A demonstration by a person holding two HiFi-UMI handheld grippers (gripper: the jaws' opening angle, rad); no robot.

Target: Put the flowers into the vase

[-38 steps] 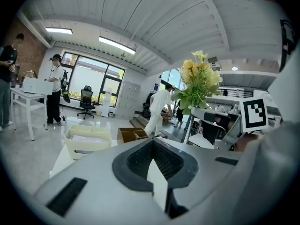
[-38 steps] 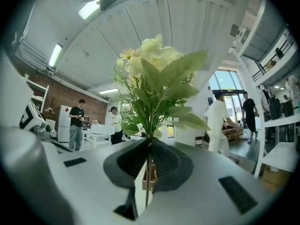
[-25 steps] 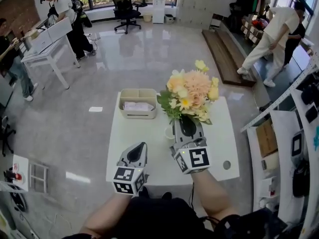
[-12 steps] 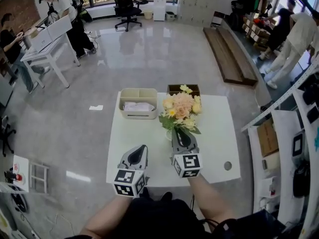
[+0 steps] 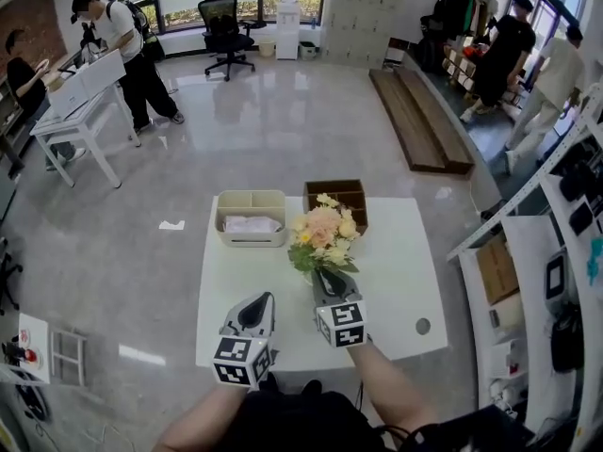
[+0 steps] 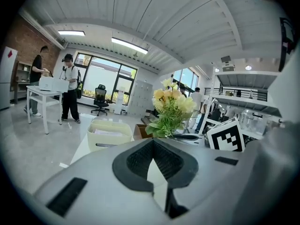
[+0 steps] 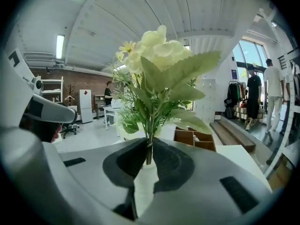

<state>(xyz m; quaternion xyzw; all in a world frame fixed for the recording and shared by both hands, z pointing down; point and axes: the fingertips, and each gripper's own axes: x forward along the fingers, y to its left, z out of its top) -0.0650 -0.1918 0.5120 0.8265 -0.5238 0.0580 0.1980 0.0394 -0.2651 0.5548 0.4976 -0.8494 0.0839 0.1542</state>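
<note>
An open office with a glossy grey floor lies below me, with people busy at desks and racks along its edges and a white table [image 5: 396, 281] at its middle. At the table's far edge sit a cream organiser tray [image 5: 251, 194] and, just beside it, a brown compartment box [image 5: 336, 184]. My right gripper [image 5: 328, 281] holds the artificial flowers [image 5: 322, 229] upright by their green stems, blooms above the jaws, so the stems can go straight down. In the right gripper view a white vase [image 7: 140, 177] shows directly under the stems, which seem to run into its mouth; how deep, I cannot tell. The jaws have just been opening. The stems stand between them with the pads touching on both sides, a loosening pinch meant, I judge, to let the bunch settle without tipping the vase. My left gripper [image 5: 259, 301] hangs over the table's near edge, apart from the flowers, its jaws pressed together on nothing. I think it is parked out of the way.
</note>
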